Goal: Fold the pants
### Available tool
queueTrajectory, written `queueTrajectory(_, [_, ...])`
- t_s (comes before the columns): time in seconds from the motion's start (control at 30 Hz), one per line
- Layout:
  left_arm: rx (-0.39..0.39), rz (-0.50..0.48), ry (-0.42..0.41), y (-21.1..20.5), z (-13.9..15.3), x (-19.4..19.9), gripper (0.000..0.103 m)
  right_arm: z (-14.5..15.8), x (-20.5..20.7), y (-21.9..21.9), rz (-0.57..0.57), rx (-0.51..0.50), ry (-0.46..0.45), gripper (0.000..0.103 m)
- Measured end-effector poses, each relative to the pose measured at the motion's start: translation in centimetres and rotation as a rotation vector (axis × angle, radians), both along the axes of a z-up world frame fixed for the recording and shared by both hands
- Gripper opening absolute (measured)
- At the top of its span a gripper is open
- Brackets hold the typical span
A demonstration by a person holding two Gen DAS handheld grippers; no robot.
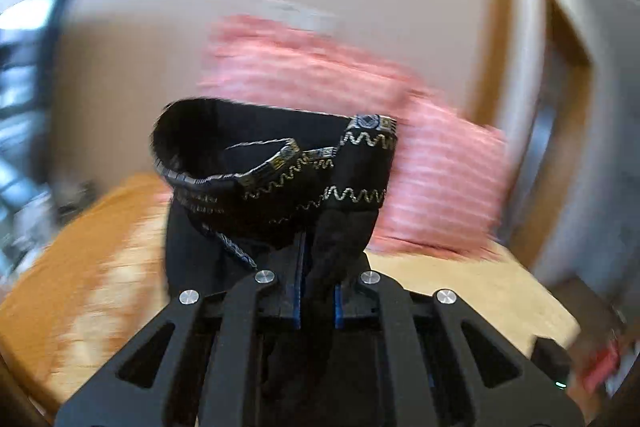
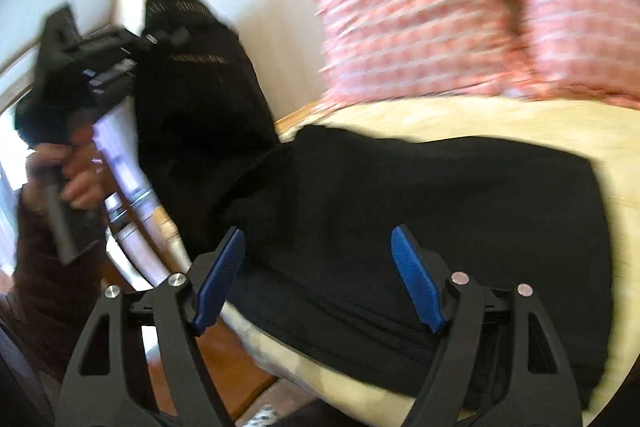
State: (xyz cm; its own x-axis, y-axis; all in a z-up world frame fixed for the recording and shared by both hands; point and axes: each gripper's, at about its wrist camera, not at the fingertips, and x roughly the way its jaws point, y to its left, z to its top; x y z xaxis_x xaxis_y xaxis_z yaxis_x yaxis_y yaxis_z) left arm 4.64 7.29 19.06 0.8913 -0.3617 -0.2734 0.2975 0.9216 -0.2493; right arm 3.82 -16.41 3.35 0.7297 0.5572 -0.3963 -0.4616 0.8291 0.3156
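Two grippers: left gripper point(image 1: 318, 291) pinches black pants point(image 1: 280, 183) by embroidered cuff, lifted; right gripper point(image 2: 318, 275) spread over pants on bed point(image 2: 520, 123). No legible writing.

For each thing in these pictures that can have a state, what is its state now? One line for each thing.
Black pants with embroidered cuffs: partly flat on the bed, cuff end lifted in the air.
Left hand-held gripper: shut on the pants' cuff end.
Right hand-held gripper: open, above the flat part, holding nothing.
Pink striped pillows: leaning at the head of the bed.
Yellow bed cover: spread under the pants.
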Motion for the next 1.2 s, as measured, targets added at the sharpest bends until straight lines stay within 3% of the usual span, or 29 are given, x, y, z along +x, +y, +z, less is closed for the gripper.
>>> queueTrajectory(0.07, [0.031,-0.151,0.019,-5.6,-0.8,-0.3,0.009,-0.2,-1.3,-3.4,-0.112,0.005,0.007,0.076])
queueTrajectory(0.1, [0.087,-0.222,0.038,-9.0,-2.1,-0.6,0.009,-0.4,-1.7,-4.6,-0.153,0.007,0.013,0.076])
queueTrajectory(0.2, [0.233,-0.334,0.16,-15.6,-7.7,-0.5,0.009,-1.3,-3.3,-9.2,-0.319,0.001,0.043,0.076])
queueTrajectory(0.3, [0.334,-0.391,0.291,-18.7,-13.2,-0.1,0.009,-2.4,-4.5,-13.0,-0.443,0.015,0.081,0.076])
queueTrajectory(0.4, [0.432,-0.323,0.185,-19.8,-13.5,-2.0,0.009,-2.9,-4.7,-15.3,-0.49,0.048,0.091,0.076])
queueTrajectory(0.5, [0.377,-0.304,0.155,-19.1,-12.5,-2.4,0.01,-2.7,-4.4,-15.9,-0.481,0.091,0.083,0.076])
queueTrajectory(0.6, [0.498,-0.304,0.15,-20.9,-14.3,-3.2,0.011,-1.7,-4.1,-16.1,-0.454,0.146,0.063,0.076])
queueTrajectory(0.7, [0.54,-0.288,0.089,-20.7,-14.8,-5.2,0.011,0.3,-3.9,-16.1,-0.417,0.178,0.016,0.076])
queueTrajectory(0.87, [0.418,-0.355,0.137,-17.9,-13.9,-5.2,0.013,3.6,-3.6,-14.0,-0.303,0.142,-0.049,0.076])
queueTrajectory(1.0, [0.37,-0.332,0.144,-17.5,-13.5,-5.0,0.013,5.0,-3.1,-11.5,-0.228,0.078,-0.085,0.076])
queueTrajectory(1.1, [0.41,-0.295,0.132,-19.2,-13.5,-4.5,0.013,5.2,-3.0,-11.0,-0.235,0.058,-0.092,0.076])
queueTrajectory(1.2, [0.511,-0.239,0.088,-21.3,-13.4,-4.9,0.016,4.9,-2.9,-11.4,-0.251,0.063,-0.077,0.076])
